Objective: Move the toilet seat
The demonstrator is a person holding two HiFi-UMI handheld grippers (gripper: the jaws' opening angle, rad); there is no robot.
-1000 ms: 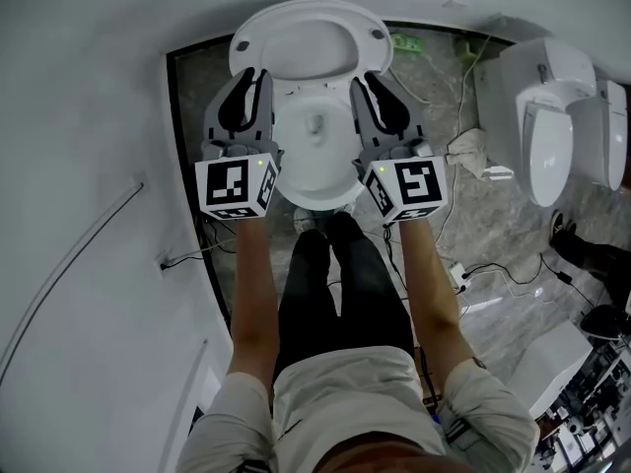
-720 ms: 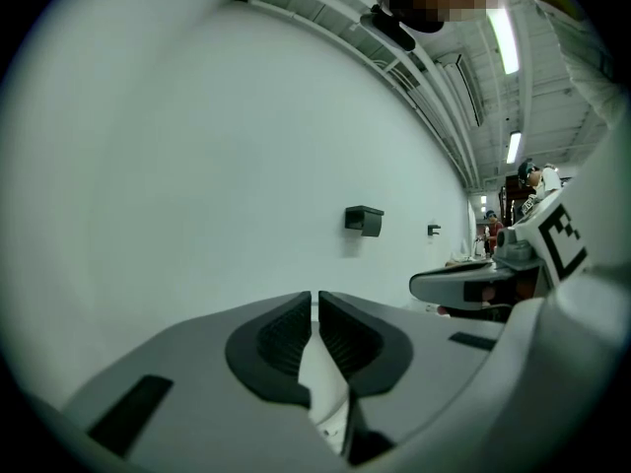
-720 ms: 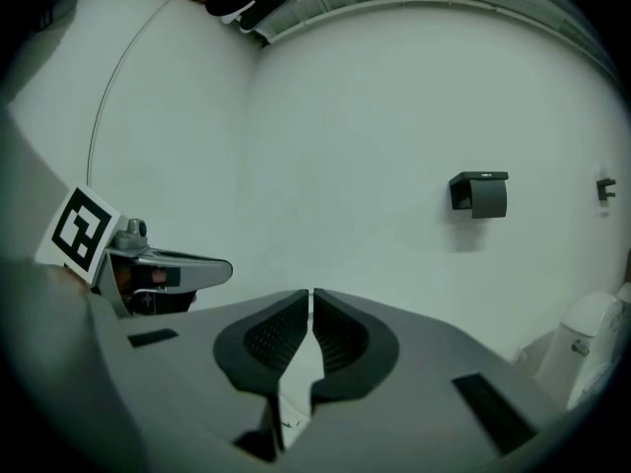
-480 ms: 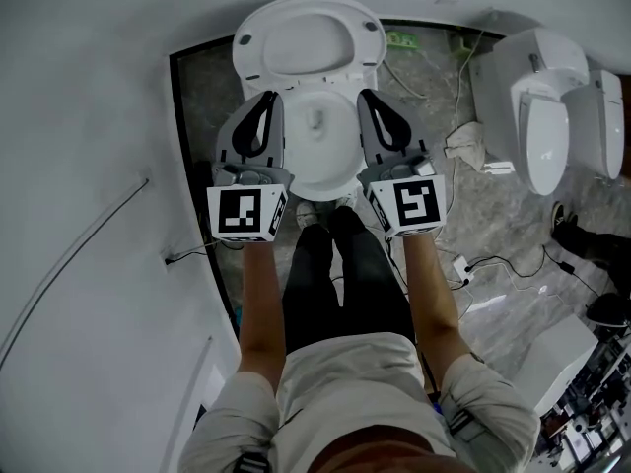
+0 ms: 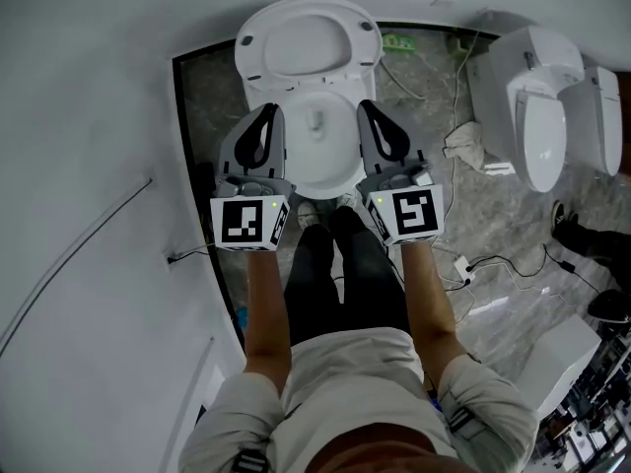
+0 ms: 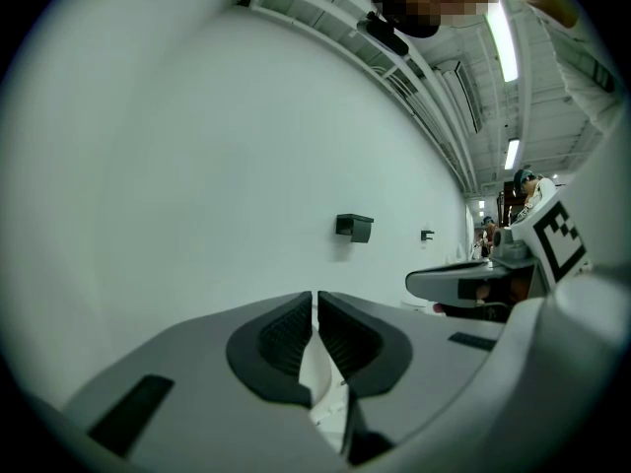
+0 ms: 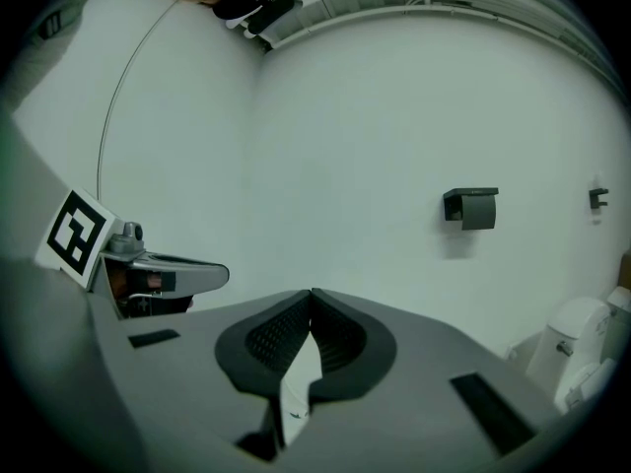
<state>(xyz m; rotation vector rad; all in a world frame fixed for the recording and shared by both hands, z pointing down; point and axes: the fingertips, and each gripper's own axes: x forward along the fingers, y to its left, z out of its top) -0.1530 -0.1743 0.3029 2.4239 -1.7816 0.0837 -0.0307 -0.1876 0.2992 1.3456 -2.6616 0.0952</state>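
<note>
Head view, 12 o'clock: toilet seat (image 5: 306,42), swung up and leaning back toward the white wall (image 5: 99,87), underside showing with a small bumper on each side. Directly toward 6 o'clock from it: open white bowl (image 5: 320,156).

Left gripper (image 5: 268,109) over the bowl's 9 o'clock edge, right gripper (image 5: 367,106) over its 3 o'clock edge. Both aimed at 12 o'clock, tips just short of the raised seat and not touching it. Marker cubes (image 5: 248,223) at the 6 o'clock end of each, bare forearms (image 5: 264,304) behind them.

Left gripper view: jaws of the left gripper (image 6: 315,299) drawn together to a hairline gap at the tips, nothing clamped, only white porcelain glimpsed below through the hollow behind the pads. Right gripper view: right gripper (image 7: 312,296) closed tip to tip, likewise empty. Beyond both, plain wall with a dark holder (image 7: 473,208) toward 2 o'clock.

Head view, 3 o'clock: second toilet (image 5: 537,116) on the grey floor (image 5: 493,215). Crumpled cloth (image 5: 463,148) and cables (image 5: 498,264) between it and the dark trouser legs (image 5: 335,274) at 6 o'clock.
</note>
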